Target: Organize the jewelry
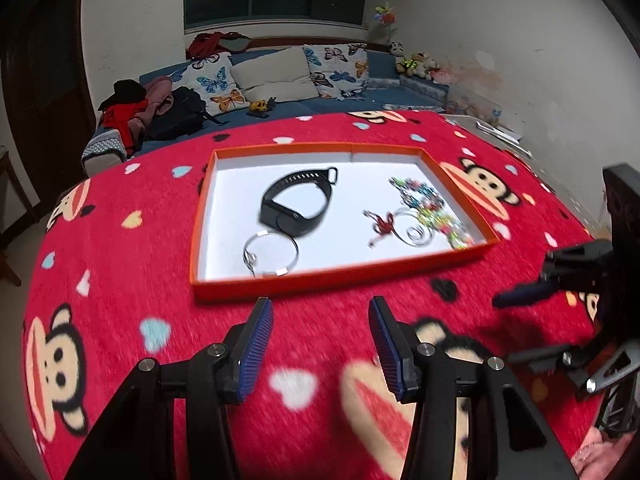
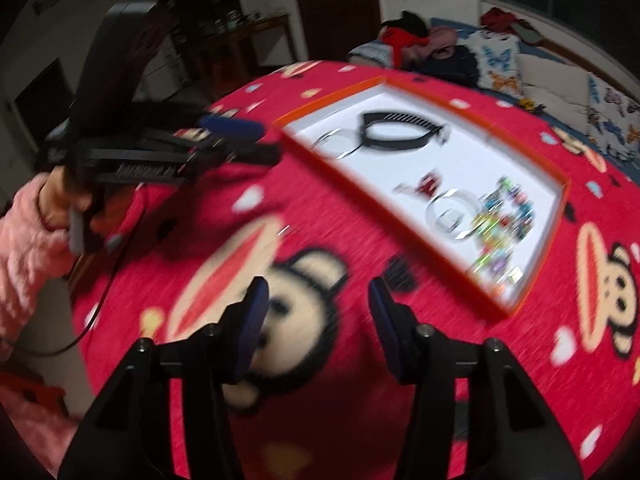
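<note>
An orange-rimmed white tray (image 1: 280,282) lies on the red blanket. In it are a black wristband (image 1: 296,204), a silver bangle (image 1: 272,254), a small red charm (image 1: 382,226), a silver ring (image 1: 418,234) and a colourful bead bracelet (image 1: 436,210). My left gripper (image 1: 322,316) is open and empty, just short of the tray's near rim. My right gripper (image 2: 318,292) is open and empty over the blanket, short of the tray (image 2: 504,306). The right wrist view shows the wristband (image 2: 400,132), the bangle (image 2: 336,142), the ring (image 2: 452,210), the beads (image 2: 500,220) and the left gripper (image 2: 248,140).
A red cartoon-monkey blanket (image 1: 120,240) covers the round table. The right gripper (image 1: 520,296) shows at the right edge of the left wrist view. A sofa with butterfly cushions (image 1: 280,76) stands behind the table. A pink-sleeved hand (image 2: 52,208) holds the left gripper.
</note>
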`<state>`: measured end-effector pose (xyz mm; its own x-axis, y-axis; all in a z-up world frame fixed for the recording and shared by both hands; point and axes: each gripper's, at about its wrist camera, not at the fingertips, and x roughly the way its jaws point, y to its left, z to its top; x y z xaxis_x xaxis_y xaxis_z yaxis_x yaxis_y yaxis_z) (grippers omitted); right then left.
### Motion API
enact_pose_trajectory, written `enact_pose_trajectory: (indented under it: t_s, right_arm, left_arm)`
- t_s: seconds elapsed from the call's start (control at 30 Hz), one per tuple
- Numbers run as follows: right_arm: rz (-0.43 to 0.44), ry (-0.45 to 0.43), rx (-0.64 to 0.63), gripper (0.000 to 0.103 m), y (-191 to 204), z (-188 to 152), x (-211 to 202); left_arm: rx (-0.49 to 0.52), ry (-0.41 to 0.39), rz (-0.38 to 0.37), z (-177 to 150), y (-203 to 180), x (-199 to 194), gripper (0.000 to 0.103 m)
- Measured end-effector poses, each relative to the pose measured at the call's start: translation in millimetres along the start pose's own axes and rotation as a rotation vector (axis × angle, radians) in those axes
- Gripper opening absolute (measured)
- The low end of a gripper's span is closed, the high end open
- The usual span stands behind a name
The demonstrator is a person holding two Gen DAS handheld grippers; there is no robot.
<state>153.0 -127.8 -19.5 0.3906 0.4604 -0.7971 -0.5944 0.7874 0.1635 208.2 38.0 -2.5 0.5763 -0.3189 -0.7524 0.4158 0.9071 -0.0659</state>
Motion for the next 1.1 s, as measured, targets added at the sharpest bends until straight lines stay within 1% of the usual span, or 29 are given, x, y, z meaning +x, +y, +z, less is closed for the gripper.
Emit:
enact_pose_trajectory:
  t_s: [0.13,0.27,0.37,0.47,0.57,0.63,0.77,0.87,0.9,1.1]
  right_arm:
    - [0.055,0.04,-0.032,0.037,22.7,-20.3,-2.4]
    - [0.118,0.085,-0.066,0.034,47.0,-42.0,-1.3]
    - [0.122,0.096,-0.098,0.031,59.7,-50.8,2.2]
    - [0.138,0.108,-0.093,0.026,65.5,-52.6,9.6]
    - [0.138,0.101,-0.093,0.025,70.0,-51.7,13.9]
    - [0.132,0.095,-0.092,0.02,70.9,-47.6,19.0]
    - [0.123,0.094,-0.104,0.019,77.0,-45.5,26.0]
    - [0.092,0.088,-0.144,0.015,83.5,-46.2,28.0]
    - [0.082,0.086,-0.152,0.012,85.3,-47.1,27.0]
    - [0.092,0.084,-0.134,0.011,79.3,-50.9,18.7]
  left_arm:
    - [0.015,0.004,-0.01,-16.7,-9.7,-12.1,0.053]
    - [0.033,0.014,-0.017,-30.7,-16.8,-16.6,0.053]
    - [0.046,0.024,-0.025,-41.1,-22.8,-18.9,0.053]
    - [0.061,0.033,-0.027,-47.8,-27.2,-19.7,0.053]
    - [0.069,0.038,-0.031,-51.3,-28.5,-19.4,0.053]
    - [0.071,0.04,-0.036,-54.1,-28.8,-19.1,0.053]
    - [0.079,0.052,-0.039,-55.8,-29.8,-14.1,0.053]
    - [0.089,0.054,-0.05,-56.8,-31.7,-10.7,0.053]
    - [0.095,0.054,-0.052,-57.0,-33.3,-9.7,0.053]
    - [0.119,0.058,-0.063,-55.1,-42.5,3.3,0.053]
